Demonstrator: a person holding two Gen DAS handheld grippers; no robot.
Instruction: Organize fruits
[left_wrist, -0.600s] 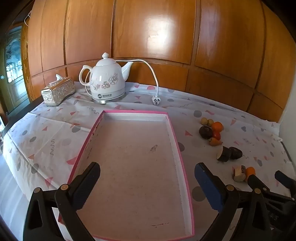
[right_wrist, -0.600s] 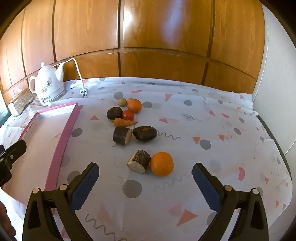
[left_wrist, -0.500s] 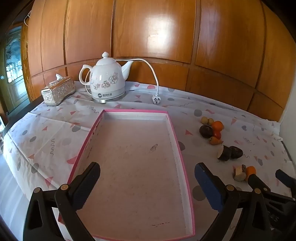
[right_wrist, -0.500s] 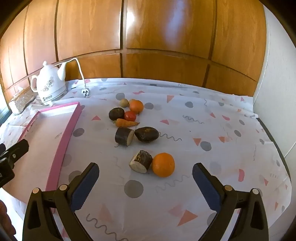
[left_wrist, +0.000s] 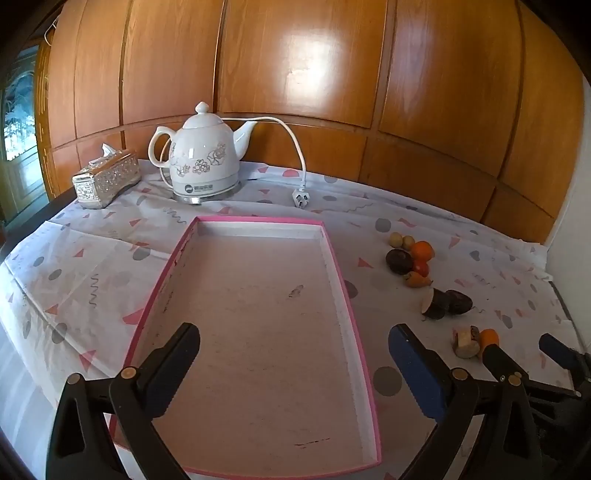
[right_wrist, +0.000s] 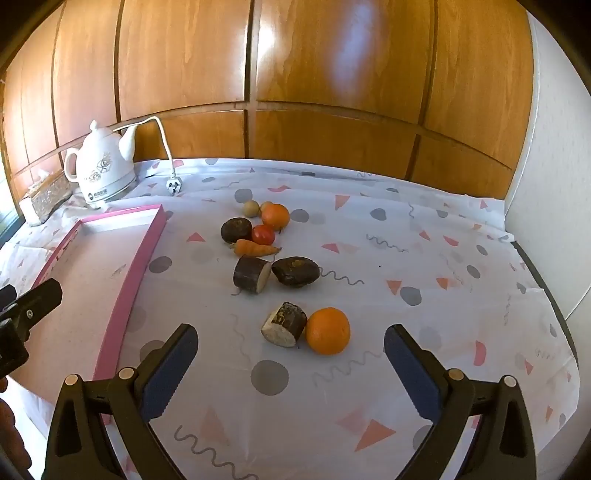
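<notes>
A shallow pink-rimmed box (left_wrist: 334, 254) (right_wrist: 142, 254) lies with nothing in it on the patterned tablecloth. To its right lies a loose group of produce: an orange (right_wrist: 328, 331) beside a cut dark root piece (right_wrist: 284, 325), another cut piece (right_wrist: 252, 274), a dark round root (right_wrist: 296, 271), a small carrot (right_wrist: 255, 248), a tomato (right_wrist: 263, 234), a second orange (right_wrist: 275, 216) and more behind. My left gripper (left_wrist: 293, 349) hovers open over the box's near end. My right gripper (right_wrist: 291, 347) hovers open just short of the near orange. Both hold nothing.
A white flowered electric kettle (left_wrist: 205, 162) with its unplugged cord (left_wrist: 301, 197) and a silver tissue box (left_wrist: 105, 179) stand at the back left, against a wood-panelled wall. A white wall (right_wrist: 546, 184) borders the table on the right.
Both views have shifted only slightly; the produce sits a touch lower and nearer in the right wrist view. Nothing was taken hold of or let go.
</notes>
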